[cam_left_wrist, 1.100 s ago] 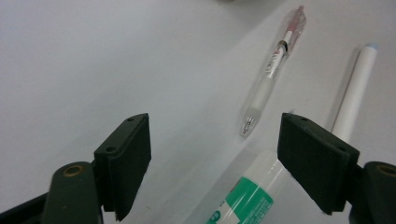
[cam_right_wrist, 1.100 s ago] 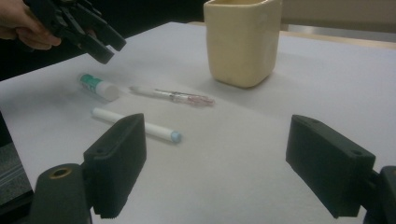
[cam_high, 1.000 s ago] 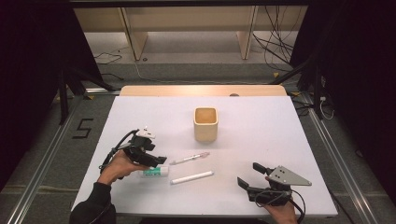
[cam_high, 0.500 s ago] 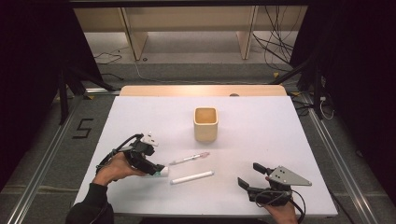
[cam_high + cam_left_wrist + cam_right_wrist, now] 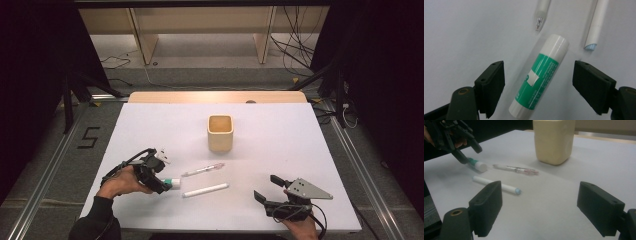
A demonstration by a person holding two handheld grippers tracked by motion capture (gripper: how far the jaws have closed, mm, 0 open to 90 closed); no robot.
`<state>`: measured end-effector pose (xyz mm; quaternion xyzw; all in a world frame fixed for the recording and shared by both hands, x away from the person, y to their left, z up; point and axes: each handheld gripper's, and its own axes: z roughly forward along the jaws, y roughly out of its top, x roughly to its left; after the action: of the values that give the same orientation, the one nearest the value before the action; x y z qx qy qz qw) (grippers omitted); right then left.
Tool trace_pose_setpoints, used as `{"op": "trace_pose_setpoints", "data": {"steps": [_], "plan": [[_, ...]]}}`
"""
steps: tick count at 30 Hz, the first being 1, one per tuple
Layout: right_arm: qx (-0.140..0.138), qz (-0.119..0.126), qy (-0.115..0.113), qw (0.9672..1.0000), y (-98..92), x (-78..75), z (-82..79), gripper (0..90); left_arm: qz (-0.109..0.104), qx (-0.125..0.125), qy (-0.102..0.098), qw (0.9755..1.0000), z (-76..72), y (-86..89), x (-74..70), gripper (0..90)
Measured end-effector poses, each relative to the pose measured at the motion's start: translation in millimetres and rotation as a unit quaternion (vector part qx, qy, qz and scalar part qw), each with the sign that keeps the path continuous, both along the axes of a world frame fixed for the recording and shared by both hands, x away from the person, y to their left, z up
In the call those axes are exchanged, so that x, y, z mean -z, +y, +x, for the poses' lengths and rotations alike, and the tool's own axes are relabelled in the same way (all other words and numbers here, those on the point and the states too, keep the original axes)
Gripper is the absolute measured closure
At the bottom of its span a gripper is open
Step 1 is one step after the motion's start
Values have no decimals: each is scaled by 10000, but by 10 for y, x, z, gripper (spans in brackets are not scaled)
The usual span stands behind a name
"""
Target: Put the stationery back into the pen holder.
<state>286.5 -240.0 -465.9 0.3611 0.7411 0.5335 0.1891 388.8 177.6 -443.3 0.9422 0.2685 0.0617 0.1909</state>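
The glue stick (image 5: 540,76) lies flat on the white surface (image 5: 300,150) at the near left, its white cap pointing right toward the pens. It looks light and stiff, a smooth plastic tube that would likely roll or slip if pinched near an end; the green-labelled middle of the barrel seems the best place to take hold, squeezed across its width.

The left claw (image 5: 537,85) hangs just above it with the jaws spread wide, one on each side of the tube and neither pad touching it, so nothing is gripped yet. The tube lies slightly askew between the jaws, so a small turn may help before closing.

Just right of the cap lie a clear pen (image 5: 202,170), farther off, and a white marker (image 5: 205,190), nearer; both are close enough to be nudged. Farther back at the middle stands a cream square cup (image 5: 220,132).

At the near right, the right claw (image 5: 266,189) rests low over the surface, jaws spread and holding nothing.
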Motion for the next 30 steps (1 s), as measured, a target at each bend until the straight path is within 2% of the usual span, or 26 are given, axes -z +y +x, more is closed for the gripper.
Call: {"op": "trace_pose_setpoints", "data": {"steps": [7, 12, 18, 20, 26, 27, 30], "plan": [[21, 30, 13, 10000, -16, 6, 5, 209, 233, 80, 56, 9997, 27, 15, 57, 261], [11, -10, 7, 10000, -9, 3, 1, 210, 245, 114, 70, 9996, 15, 20, 48, 264], [-19, -48, 4, 10000, 18, -3, -12, 210, 364, 188, 57, 9991, 7, 38, 42, 275], [-24, -50, -28, 10000, 18, -14, -16, 210, 483, 296, 75, 9984, 15, 23, 53, 281], [-42, -82, -13, 10000, 31, -13, -19, 210, 583, 414, 189, 9973, 36, -16, 102, 290], [-47, -85, -16, 10000, 32, -13, -19, 210, 700, 496, 243, 9960, 57, -22, 128, 296], [-41, -71, -5, 10000, 30, -12, -18, 210, 730, 396, 219, 9963, 83, -39, 170, 311]]}}
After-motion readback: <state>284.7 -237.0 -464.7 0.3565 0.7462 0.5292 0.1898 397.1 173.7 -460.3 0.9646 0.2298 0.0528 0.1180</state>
